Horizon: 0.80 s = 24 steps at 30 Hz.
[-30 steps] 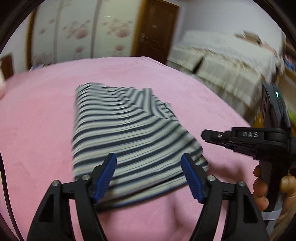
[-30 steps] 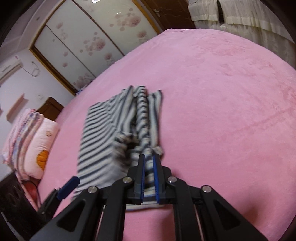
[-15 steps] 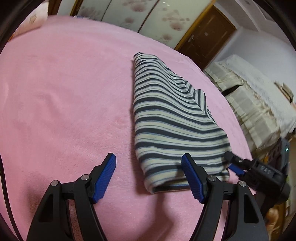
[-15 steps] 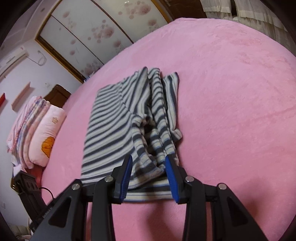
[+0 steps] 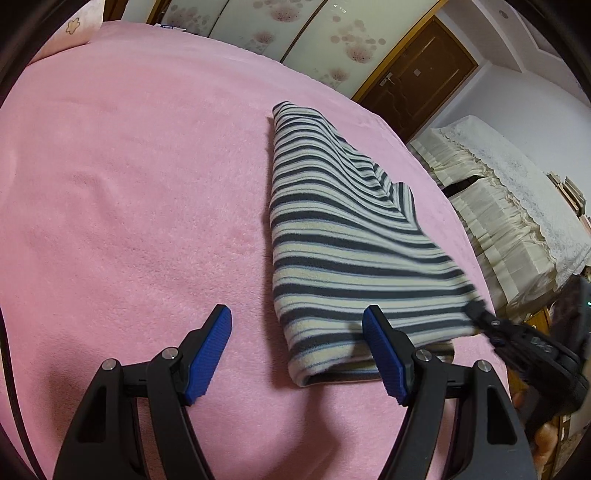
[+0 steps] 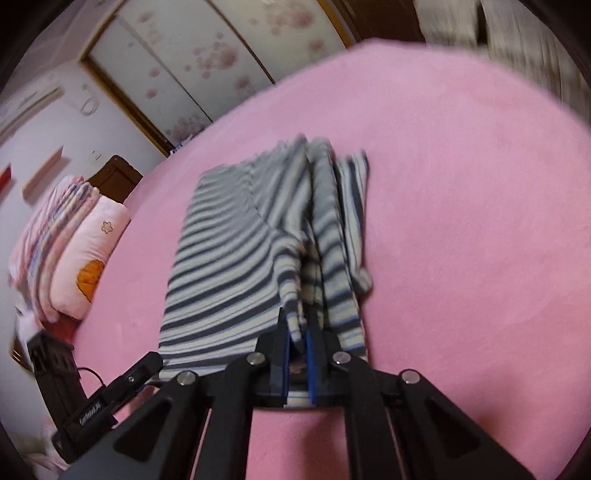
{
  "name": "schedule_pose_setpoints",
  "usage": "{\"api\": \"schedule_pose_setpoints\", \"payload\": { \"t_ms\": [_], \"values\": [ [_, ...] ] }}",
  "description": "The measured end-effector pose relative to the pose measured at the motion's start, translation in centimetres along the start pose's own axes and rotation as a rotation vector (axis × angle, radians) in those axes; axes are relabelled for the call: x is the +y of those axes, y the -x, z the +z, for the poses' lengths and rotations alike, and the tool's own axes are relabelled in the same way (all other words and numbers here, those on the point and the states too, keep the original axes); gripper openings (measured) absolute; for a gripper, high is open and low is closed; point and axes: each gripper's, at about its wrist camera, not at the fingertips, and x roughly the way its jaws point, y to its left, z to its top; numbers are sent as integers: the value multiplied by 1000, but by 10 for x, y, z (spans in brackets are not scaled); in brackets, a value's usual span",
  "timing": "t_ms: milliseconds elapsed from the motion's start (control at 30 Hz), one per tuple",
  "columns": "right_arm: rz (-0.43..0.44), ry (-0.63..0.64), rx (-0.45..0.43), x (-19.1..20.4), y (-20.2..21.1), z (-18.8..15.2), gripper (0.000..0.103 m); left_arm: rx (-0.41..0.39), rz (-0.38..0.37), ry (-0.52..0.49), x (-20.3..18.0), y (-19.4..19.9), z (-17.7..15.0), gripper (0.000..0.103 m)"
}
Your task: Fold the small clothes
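Observation:
A grey, navy and cream striped garment (image 5: 332, 236) lies folded on the pink blanket (image 5: 129, 184). My left gripper (image 5: 295, 325) hangs open just above the blanket at the garment's near left corner. Its right pad (image 5: 384, 354) overlaps the hem and its left pad is over bare blanket, with nothing gripped. My right gripper (image 6: 297, 332) is closing on the bunched near edge of the striped garment (image 6: 229, 266), its blue pads pinching the folds. In the left wrist view the right gripper's tip (image 5: 480, 317) meets the garment's near right corner, which is lifted slightly.
Stacked pink pillows (image 6: 88, 258) lie at the bed's left end beside a black device (image 6: 51, 365). Flowered wardrobe doors (image 5: 295, 29) and a brown door (image 5: 417, 77) stand behind. A cream-covered bed (image 5: 509, 192) is to the right, past the blanket's edge.
My left gripper slid left off the garment's hem to its near left corner and rolled. My right gripper opened over the near edge, then closed on the folds again.

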Motion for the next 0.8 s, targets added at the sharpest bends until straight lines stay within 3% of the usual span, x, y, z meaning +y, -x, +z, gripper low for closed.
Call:
{"api": "schedule_pose_setpoints", "payload": {
  "t_ms": [167,333,367,433,500,667,800],
  "values": [
    [-70,1,-28,-3,15,-12,6,5,0,3,3,-1,-2,72],
    [-84,-76,105,-24,-11,-29,13,35,12,-15,5,-6,-4,72],
    [-81,-94,95,-26,-7,-28,14,40,13,-19,4,-6,-3,72],
    [-71,-102,66,-27,2,-18,24,49,11,-35,2,-4,1,72],
    [-54,-87,36,-24,8,-2,27,50,4,-55,-2,-2,8,72],
    [40,-52,55,-18,-7,53,27,36,10,-136,-10,-6,47,75],
    [55,-14,73,-18,-42,95,27,46,23,-181,-14,-32,86,77]
  ]
}}
